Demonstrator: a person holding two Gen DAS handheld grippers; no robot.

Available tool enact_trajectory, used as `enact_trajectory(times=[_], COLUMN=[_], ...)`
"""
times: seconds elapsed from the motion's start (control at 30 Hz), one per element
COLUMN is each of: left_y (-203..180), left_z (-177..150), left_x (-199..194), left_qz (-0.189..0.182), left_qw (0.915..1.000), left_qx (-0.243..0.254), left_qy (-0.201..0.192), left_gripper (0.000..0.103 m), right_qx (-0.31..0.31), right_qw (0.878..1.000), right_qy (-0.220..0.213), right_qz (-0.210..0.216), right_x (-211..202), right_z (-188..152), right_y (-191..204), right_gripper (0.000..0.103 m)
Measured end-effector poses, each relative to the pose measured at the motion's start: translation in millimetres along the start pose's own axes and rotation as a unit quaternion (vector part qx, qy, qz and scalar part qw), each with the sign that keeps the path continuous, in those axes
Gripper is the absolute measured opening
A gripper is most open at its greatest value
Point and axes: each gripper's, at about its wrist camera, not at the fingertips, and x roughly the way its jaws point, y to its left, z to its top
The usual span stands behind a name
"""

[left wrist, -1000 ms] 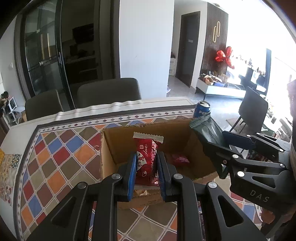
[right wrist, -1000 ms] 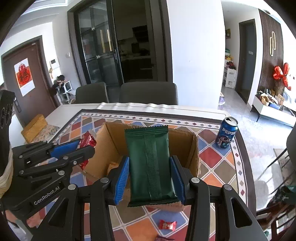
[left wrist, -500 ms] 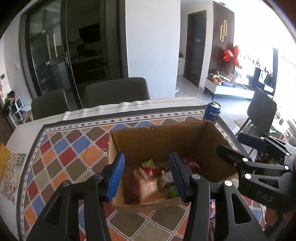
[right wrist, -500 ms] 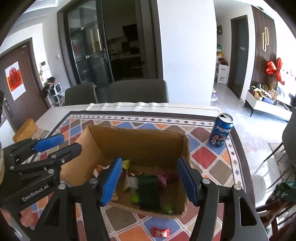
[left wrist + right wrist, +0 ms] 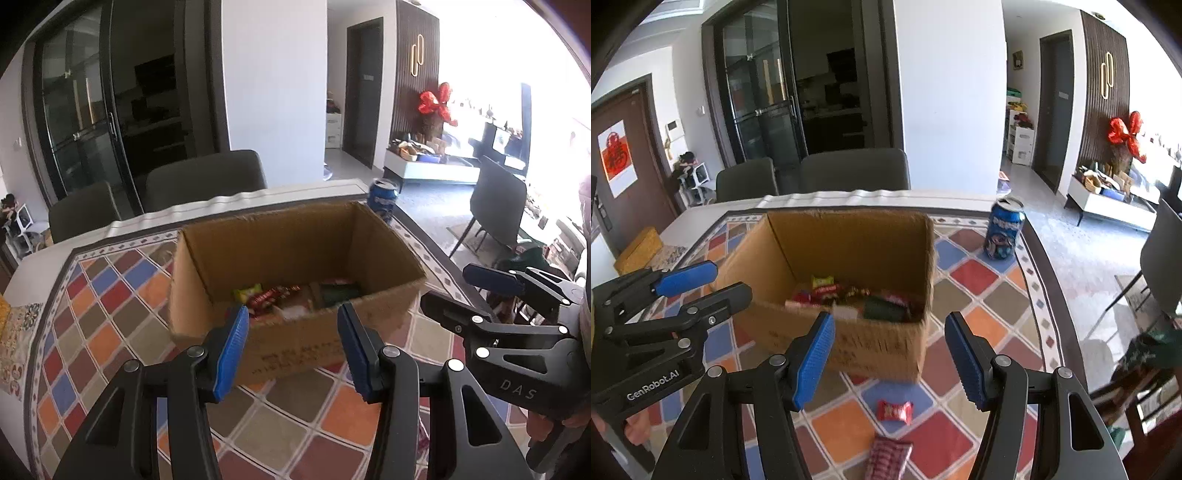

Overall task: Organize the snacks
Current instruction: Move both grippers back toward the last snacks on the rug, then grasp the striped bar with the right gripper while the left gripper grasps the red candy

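Colourful diamond-patterned table (image 5: 964,275) carried an open brown cardboard box (image 5: 295,332) of snacks; left gripper (image 5: 291,347) and right gripper (image 5: 889,356) hovered before it, jaws apart, empty.

One cardboard box (image 5: 849,339) is sitting on the table (image 5: 975,275) — one blue soda can (image 5: 1003,229) standing beside it. Two wrapped snacks are lying outside the box — a small red candy (image 5: 894,410) and a larger red packet (image 5: 886,459). Two chairs (image 5: 853,170) are standing behind.

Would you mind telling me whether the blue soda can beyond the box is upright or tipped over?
Upright. The can stands on its base on the tablecloth, its opened top facing up, right of the box.
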Motion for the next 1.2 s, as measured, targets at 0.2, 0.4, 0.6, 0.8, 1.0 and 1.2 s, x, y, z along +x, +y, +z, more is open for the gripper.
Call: enact_trajectory(times=[0.2,0.4,0.6,0.8,1.0,1.2], left_y=[-14,-24,-27,-30,-32,-31], left_z=[-19,-41,-66,-87,-103,-111], left_x=[2,9,21,34,46,57], left_qz=[-0.015,-0.024,-0.030,-0.031,-0.030,-0.029], left_qw=[0.9996,0.9986,0.9969,0.9945,0.9918,0.9902], left_qx=[0.018,0.030,0.032,0.032,0.040,0.046], left_qy=[0.014,0.036,0.066,0.095,0.118,0.129], left_gripper=[0.049,0.049,0.049,0.049,0.049,0.049], right_qx=[0.011,0.026,0.038,0.046,0.044,0.042], right_qw=[1.000,0.999,0.996,0.992,0.988,0.985], right_qy=[0.013,0.046,0.083,0.121,0.148,0.164], right_qz=[-0.005,-0.008,-0.012,-0.012,-0.018,-0.025], right_x=[-9,-3,10,25,40,48], right_z=[-28,-58,-85,-110,-128,-137], right_y=[-8,-10,-11,-9,-3,2], right_gripper=[0.063,0.063,0.063,0.063,0.063,0.062])
